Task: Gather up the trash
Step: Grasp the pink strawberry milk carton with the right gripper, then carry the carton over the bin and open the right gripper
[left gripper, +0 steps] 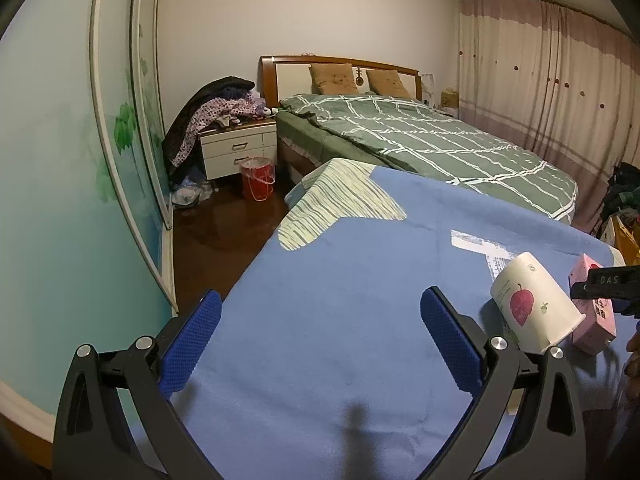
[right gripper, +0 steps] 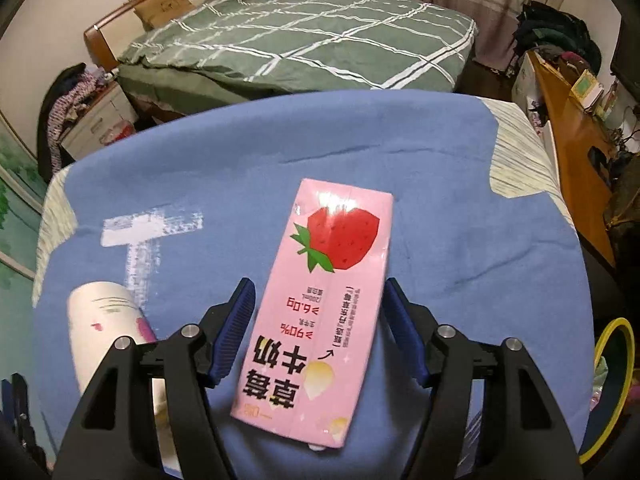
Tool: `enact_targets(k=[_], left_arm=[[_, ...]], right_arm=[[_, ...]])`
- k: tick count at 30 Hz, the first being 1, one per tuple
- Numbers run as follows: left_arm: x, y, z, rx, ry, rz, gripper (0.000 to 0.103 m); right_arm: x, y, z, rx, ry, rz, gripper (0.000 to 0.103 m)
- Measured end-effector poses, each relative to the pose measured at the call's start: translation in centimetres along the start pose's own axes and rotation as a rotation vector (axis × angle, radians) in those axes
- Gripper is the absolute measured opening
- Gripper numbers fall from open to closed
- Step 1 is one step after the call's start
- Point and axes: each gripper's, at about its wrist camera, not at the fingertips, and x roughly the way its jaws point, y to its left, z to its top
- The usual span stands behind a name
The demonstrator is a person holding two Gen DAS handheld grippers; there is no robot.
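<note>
A pink strawberry milk carton (right gripper: 320,304) lies flat on the blue cloth (right gripper: 440,200). My right gripper (right gripper: 320,300) is open, with its blue pads on either side of the carton and small gaps to it. A white paper cup (right gripper: 108,320) with a red leaf print lies on its side left of the carton. In the left wrist view the cup (left gripper: 532,304) and the carton (left gripper: 592,320) lie at the right. My left gripper (left gripper: 320,312) is open and empty over bare blue cloth, left of the cup.
A green checked bed (left gripper: 420,136) stands behind the blue-covered surface. A white nightstand (left gripper: 240,152) with piled clothes and a red bin (left gripper: 258,178) stand on the dark floor at the left. A yellow-rimmed bin (right gripper: 612,380) sits at the lower right. A wooden desk (right gripper: 568,152) is at the right.
</note>
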Motion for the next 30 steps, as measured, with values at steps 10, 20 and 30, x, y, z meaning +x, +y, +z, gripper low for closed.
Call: enact_targets(k=[10, 20, 30], left_arm=[[0.0, -0.1, -0.1, 0.003, 0.005, 0.004, 0.098], [0.0, -0.1, -0.1, 0.005, 0.003, 0.005, 0.098], [-0.4, -0.1, -0.1, 0.026, -0.005, 0.012, 0.098]], right_arm=[[-3.3, -3.6, -3.8, 0.016, -0.090, 0.025, 0.048], [-10.7, -12.7, -11.0, 0.129, -0.247, -0.017, 0.048], [-12.7, -26.9, -16.6, 0.403, -0.253, -0.224, 0.048]])
